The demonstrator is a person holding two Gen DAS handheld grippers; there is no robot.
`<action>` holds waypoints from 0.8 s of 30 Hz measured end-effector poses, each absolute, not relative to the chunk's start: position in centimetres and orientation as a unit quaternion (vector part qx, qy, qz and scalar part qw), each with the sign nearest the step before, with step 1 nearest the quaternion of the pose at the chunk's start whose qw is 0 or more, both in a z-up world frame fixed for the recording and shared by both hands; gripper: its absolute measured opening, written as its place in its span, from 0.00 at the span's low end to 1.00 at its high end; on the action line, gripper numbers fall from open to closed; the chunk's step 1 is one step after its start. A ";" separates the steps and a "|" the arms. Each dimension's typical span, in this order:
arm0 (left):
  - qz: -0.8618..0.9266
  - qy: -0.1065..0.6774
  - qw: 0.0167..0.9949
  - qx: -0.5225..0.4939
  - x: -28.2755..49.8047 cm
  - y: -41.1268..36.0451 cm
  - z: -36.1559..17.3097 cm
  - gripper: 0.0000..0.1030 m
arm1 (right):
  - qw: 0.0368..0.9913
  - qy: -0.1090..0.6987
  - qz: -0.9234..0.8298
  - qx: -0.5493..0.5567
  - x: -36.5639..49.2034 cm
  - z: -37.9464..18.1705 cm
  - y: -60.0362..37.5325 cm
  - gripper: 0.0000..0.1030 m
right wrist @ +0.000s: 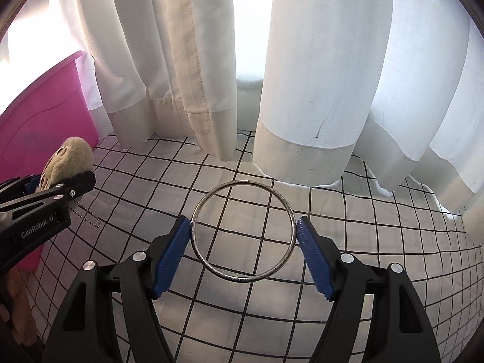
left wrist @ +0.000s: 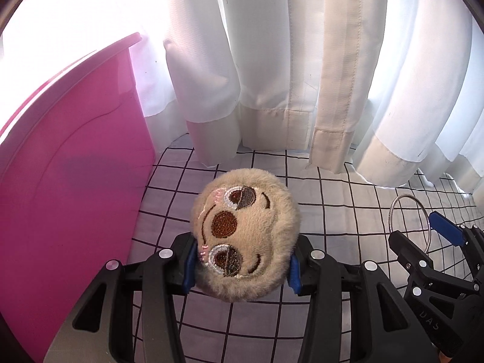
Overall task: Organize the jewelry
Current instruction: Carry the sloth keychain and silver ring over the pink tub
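Note:
My left gripper is shut on a round beige plush sloth keychain, face toward the camera, held above the grid cloth. It also shows in the right wrist view, with its ball chain hanging below. My right gripper holds a thin silver bangle between its blue pads, which touch the ring on both sides. The bangle shows edge-on in the left wrist view, held by the right gripper.
A pink plastic bin stands close on the left, also in the right wrist view. White curtains hang along the back. A white cloth with a black grid covers the surface.

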State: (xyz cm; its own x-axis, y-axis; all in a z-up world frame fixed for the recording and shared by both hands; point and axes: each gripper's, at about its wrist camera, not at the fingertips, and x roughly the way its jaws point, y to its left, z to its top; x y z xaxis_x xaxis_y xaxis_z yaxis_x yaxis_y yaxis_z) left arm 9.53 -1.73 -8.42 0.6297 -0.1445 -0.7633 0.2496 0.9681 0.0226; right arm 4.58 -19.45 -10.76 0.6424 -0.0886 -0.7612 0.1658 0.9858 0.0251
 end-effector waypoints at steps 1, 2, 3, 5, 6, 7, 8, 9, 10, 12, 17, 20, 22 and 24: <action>-0.110 0.413 0.902 0.062 9.4 -1.6 -8.1 0.43 | 0.906 0.414 -0.070 0.045 4.7 -10.3 -19.5 0.68; -0.110 0.410 0.903 0.061 9.1 -1.5 -7.7 0.43 | 0.908 0.411 -0.070 0.044 4.6 -9.9 -19.5 0.68; -0.110 0.407 0.905 0.060 8.8 -1.3 -7.2 0.43 | 0.909 0.408 -0.069 0.042 4.4 -9.4 -19.4 0.68; -0.111 0.399 0.908 0.059 8.2 -1.2 -6.3 0.43 | 0.913 0.400 -0.068 0.040 4.2 -8.5 -19.3 0.68; -0.111 0.396 0.910 0.058 8.1 -1.2 -5.9 0.43 | 0.915 0.396 -0.068 0.039 3.9 -8.0 -19.2 0.68; -0.112 0.392 0.911 0.057 7.8 -1.1 -5.4 0.43 | 0.917 0.392 -0.067 0.037 3.8 -7.4 -19.1 0.68; -0.111 0.389 0.913 0.056 7.7 -1.1 -5.0 0.43 | 0.919 0.388 -0.065 0.035 3.7 -6.8 -19.0 0.68; -0.111 0.385 0.914 0.055 7.5 -1.1 -4.5 0.43 | 0.921 0.384 -0.064 0.033 3.7 -6.4 -18.8 0.68; -0.111 0.381 0.916 0.053 7.2 -0.9 -4.0 0.43 | 0.923 0.379 -0.062 0.031 3.6 -5.8 -18.6 0.68; -0.110 0.373 0.920 0.052 6.7 -0.6 -3.0 0.43 | 0.926 0.371 -0.058 0.026 3.3 -4.7 -18.3 0.68; -0.105 0.351 0.930 0.042 5.5 0.8 0.1 0.43 | 0.936 0.349 -0.045 0.014 3.0 -1.8 -17.2 0.68; -0.100 0.341 0.934 0.032 4.8 1.7 1.7 0.43 | 0.942 0.334 -0.035 0.009 3.0 -0.2 -16.3 0.68; -0.095 0.332 0.938 0.032 4.4 2.1 2.7 0.43 | 0.946 0.324 -0.027 0.004 3.0 0.7 -15.6 0.68; -0.089 0.324 0.941 0.030 4.1 2.6 3.6 0.43 | 0.949 0.316 -0.019 0.000 3.1 1.6 -14.8 0.68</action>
